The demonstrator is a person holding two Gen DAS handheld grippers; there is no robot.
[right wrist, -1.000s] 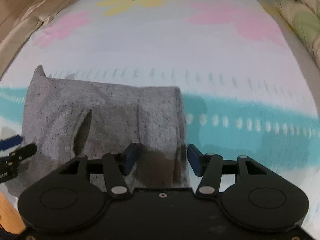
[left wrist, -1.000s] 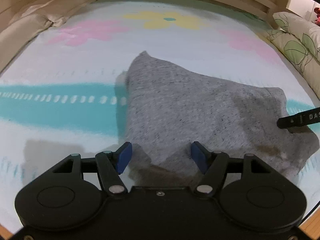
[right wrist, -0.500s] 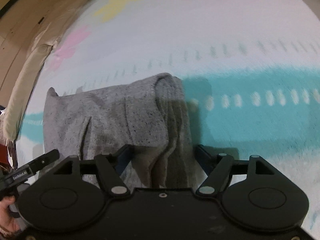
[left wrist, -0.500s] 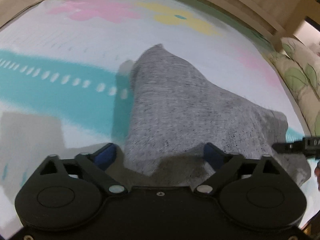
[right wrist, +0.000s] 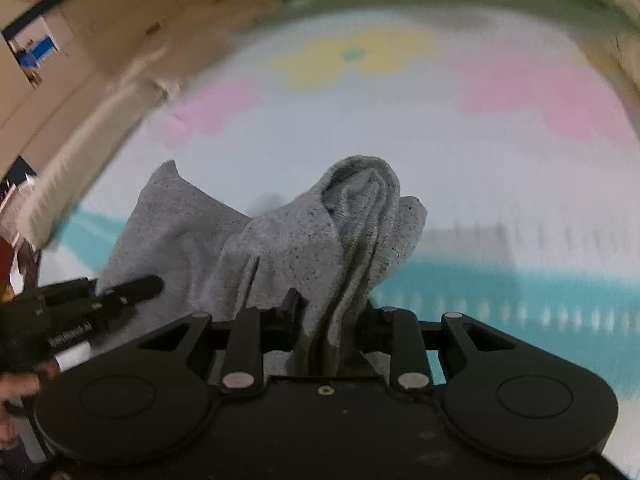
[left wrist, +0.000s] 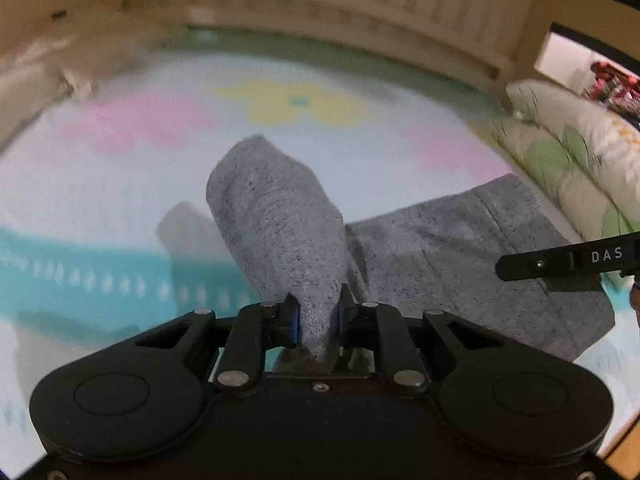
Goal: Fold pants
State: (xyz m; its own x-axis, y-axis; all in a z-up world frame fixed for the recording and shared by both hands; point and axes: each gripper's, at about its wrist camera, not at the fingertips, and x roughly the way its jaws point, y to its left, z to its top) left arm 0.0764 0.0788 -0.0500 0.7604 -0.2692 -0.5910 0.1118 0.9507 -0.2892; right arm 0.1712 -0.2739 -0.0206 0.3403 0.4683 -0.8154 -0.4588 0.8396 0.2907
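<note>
Grey speckled pants [left wrist: 440, 248] lie on a flowered blanket [left wrist: 100, 184] on a bed. My left gripper [left wrist: 318, 320] has its jaws closing, and its blue pads pinch a near corner of the pants that rises in a cone in front of it. In the right wrist view my right gripper [right wrist: 330, 316] has its jaws closing on a bunched fold of the pants [right wrist: 320, 240], which is lifted off the blanket. The right gripper's black finger [left wrist: 560, 260] shows at the right of the left wrist view. At the left of the right wrist view sits the left gripper's finger [right wrist: 120, 292], held by a hand [right wrist: 16, 380].
A leaf-print pillow [left wrist: 568, 160] lies along the bed's right side, and a cream pillow [right wrist: 80, 168] along the left. A wooden headboard [left wrist: 320, 4] runs across the far end. The blanket carries pink and yellow flowers and a teal band [right wrist: 520, 292].
Both grippers closed from wide open onto the near edge of the pants and rose. The gripped cloth has come up off the blanket with them.
</note>
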